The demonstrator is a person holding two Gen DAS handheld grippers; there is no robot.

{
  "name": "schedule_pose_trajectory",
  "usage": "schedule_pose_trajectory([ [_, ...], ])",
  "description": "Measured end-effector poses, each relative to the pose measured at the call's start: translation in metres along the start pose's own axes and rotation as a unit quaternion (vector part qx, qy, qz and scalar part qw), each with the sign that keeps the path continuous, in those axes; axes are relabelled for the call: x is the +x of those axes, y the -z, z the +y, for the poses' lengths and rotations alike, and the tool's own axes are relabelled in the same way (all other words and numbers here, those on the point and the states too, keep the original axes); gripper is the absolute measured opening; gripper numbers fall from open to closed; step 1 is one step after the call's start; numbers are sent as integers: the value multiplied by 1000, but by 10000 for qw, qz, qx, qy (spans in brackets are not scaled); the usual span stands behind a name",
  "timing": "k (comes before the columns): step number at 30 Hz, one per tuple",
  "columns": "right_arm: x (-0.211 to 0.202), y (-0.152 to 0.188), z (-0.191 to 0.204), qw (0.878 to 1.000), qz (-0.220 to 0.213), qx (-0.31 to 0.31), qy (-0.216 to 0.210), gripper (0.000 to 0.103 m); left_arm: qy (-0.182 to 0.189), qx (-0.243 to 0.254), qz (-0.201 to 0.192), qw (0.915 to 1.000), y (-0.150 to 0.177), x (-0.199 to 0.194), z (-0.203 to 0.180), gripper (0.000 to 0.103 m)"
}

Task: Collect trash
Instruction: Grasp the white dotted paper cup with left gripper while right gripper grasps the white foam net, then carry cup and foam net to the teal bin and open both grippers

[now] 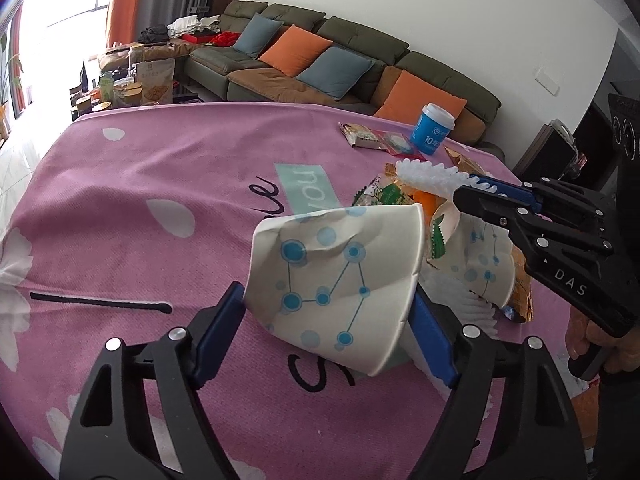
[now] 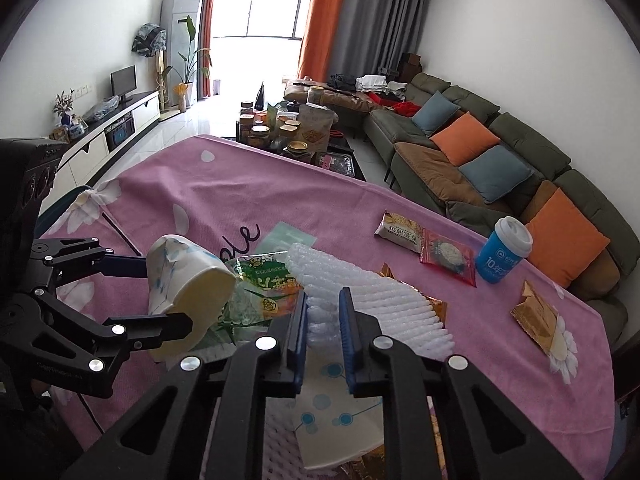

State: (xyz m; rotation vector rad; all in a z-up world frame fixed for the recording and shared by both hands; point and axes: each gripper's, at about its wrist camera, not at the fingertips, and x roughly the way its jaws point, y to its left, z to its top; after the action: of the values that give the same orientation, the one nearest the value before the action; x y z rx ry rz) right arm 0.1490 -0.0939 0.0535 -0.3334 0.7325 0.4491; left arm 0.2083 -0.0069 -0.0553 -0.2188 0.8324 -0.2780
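My left gripper [image 1: 328, 312] is shut on a crumpled white paper cup [image 1: 332, 276] with a blue dot pattern and holds it above the pink tablecloth [image 1: 160, 208]; the cup also shows in the right wrist view [image 2: 188, 280]. My right gripper [image 2: 324, 320] is shut on a white foam net sleeve [image 2: 360, 284], which also shows in the left wrist view [image 1: 432, 174]. Under it lie a second paper cup [image 1: 480, 264], a green snack wrapper [image 2: 268, 280] and a gold wrapper [image 1: 520, 296].
A blue lidded cup [image 2: 504, 254], a red packet [image 2: 448, 256], a beige packet [image 2: 400, 232] and a gold wrapper [image 2: 534, 312] lie on the cloth towards the sofa [image 2: 500, 152]. A black strip [image 1: 100, 304] lies at the left. A cluttered coffee table [image 2: 288, 132] stands beyond.
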Motion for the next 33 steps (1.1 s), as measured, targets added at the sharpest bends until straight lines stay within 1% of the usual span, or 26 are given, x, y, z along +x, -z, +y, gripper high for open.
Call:
schedule_pose_trajectory([
  [3, -7, 0, -1, 9999, -106, 71, -1, 10, 4, -16, -151, 9999, -2, -8, -1, 79],
  [9, -35, -15, -2, 9981, -593, 121, 142, 9, -53, -65, -576, 9983, -13, -42, 4, 79],
  [14, -60, -38, 9, 9943, -1062, 64, 43, 9, -269, -181, -1032, 9941, -23, -84, 19, 79],
  [15, -64, -44, 13, 9934, -1141, 59, -37, 9, -313, -216, -1121, 9930, -25, -93, 23, 79],
  [19, -71, -66, 35, 9887, -1388, 2, -562, 9, -745, -296, -1488, 9856, -27, -135, 44, 79],
  [24, -56, -91, 86, 9805, -1421, -209, -1342, 9, -1394, -617, -1703, 9735, -13, -185, 91, 79],
  [28, -37, -112, 139, 9687, -1279, -389, -2091, 9, -2055, -1026, -1748, 9574, 10, -227, 144, 79],
  [31, -19, -130, 182, 9551, -1079, -522, -2710, 9, -2525, -1381, -1650, 9434, 31, -252, 185, 79],
  [33, -7, -142, 213, 9453, -912, -567, -3079, 9, -2852, -1558, -1510, 9336, 46, -262, 212, 79],
])
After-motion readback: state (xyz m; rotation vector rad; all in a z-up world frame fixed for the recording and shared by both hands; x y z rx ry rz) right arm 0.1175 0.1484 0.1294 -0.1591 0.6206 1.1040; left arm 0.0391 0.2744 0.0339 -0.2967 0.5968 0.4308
